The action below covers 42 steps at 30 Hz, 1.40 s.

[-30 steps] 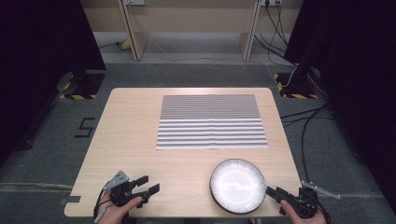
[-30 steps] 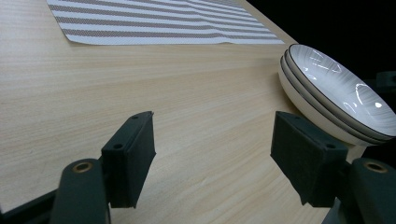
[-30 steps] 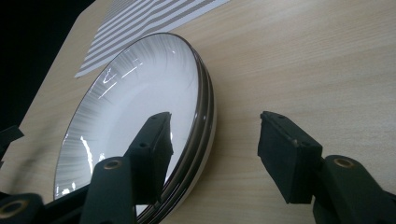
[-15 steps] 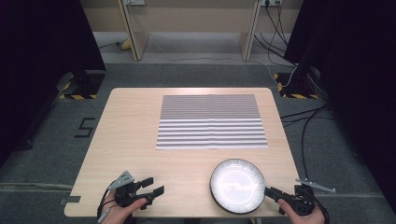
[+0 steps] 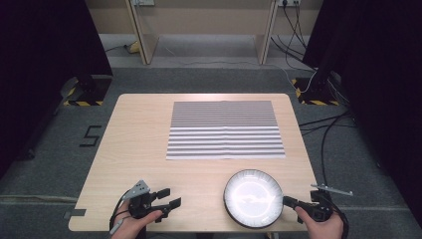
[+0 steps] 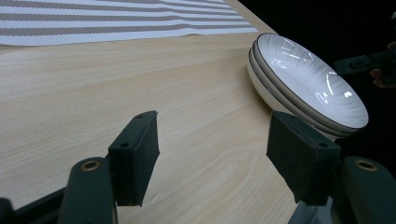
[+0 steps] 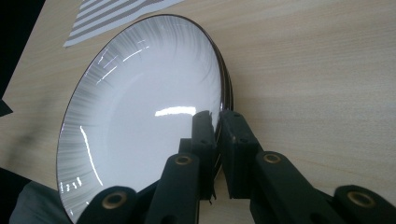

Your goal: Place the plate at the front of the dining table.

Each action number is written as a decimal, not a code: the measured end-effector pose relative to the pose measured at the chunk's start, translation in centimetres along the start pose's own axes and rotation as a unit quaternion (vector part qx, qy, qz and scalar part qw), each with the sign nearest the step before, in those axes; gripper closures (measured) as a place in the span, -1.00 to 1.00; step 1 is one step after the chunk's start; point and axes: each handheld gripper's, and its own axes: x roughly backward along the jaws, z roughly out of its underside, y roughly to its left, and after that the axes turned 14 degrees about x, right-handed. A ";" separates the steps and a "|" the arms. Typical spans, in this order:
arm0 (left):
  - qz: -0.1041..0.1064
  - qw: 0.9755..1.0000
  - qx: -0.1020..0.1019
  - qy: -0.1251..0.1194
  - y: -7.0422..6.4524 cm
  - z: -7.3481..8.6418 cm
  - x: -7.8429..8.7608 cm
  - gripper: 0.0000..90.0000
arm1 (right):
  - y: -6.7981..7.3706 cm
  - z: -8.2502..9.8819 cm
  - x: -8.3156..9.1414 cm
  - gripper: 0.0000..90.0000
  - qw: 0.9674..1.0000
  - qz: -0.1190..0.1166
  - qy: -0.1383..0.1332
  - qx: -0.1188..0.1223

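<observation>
A person seated at the near edge of a pale wooden tabletop (image 5: 149,129) worked a stack of white plates (image 5: 253,197) with a pair of hand-held tongs. The stack, two dark-rimmed plates as the left gripper view showed them (image 6: 303,84), sat at the near right of the tabletop, just short of its edge. The right tongs (image 5: 291,201) had just been closing and now pinched the rim of the upper plate at the stack's right side, one jaw over the glossy inner face and the other against the outside of the rim (the right gripper view (image 7: 217,126) put the two pads almost together with the thin edge between them). The left tongs (image 5: 168,197) hovered at the near left, well apart from the plates, jaws spread wide with nothing between them but bare wood.

A grey-and-white striped placemat (image 5: 225,130) lay flat across the far middle of the tabletop, with nothing on it.

As far as the scene showed, the job stood at its very start: the grip on the top plate looked made, but the plate sat squarely on the one below, not yet lifted. Left to do, by the look of it, was to raise that plate clear of the stack and carry it away, quite possibly to the placemat, with the second plate yet to be handled.
</observation>
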 end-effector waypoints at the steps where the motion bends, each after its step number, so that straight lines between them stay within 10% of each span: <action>1: 0.000 1.000 -0.003 0.001 -0.1 -0.1 -0.1 -0.26 | 0.0 -0.1 -0.1 0.91 1.000 0.000 0.003 0.000; 13: 0.023 1.000 -0.006 0.019 -1.4 -0.5 -1.6 -0.15 | 0.4 -1.1 0.0 1.00 0.999 0.009 0.031 -0.001; 22: 0.057 0.997 -0.013 0.056 -4.5 -1.6 -5.8 -0.09 | 0.6 -0.9 -0.1 1.00 1.000 0.018 0.023 0.001; 32: 0.042 0.994 -0.026 0.098 -6.9 -1.8 -10.8 0.08 | 1.3 -1.5 -0.4 0.99 0.998 0.051 0.034 0.031; 42: 0.023 0.993 -0.016 0.111 -7.2 -1.9 -12.6 0.20 | 1.1 -1.6 -0.4 1.00 0.998 0.034 0.042 0.021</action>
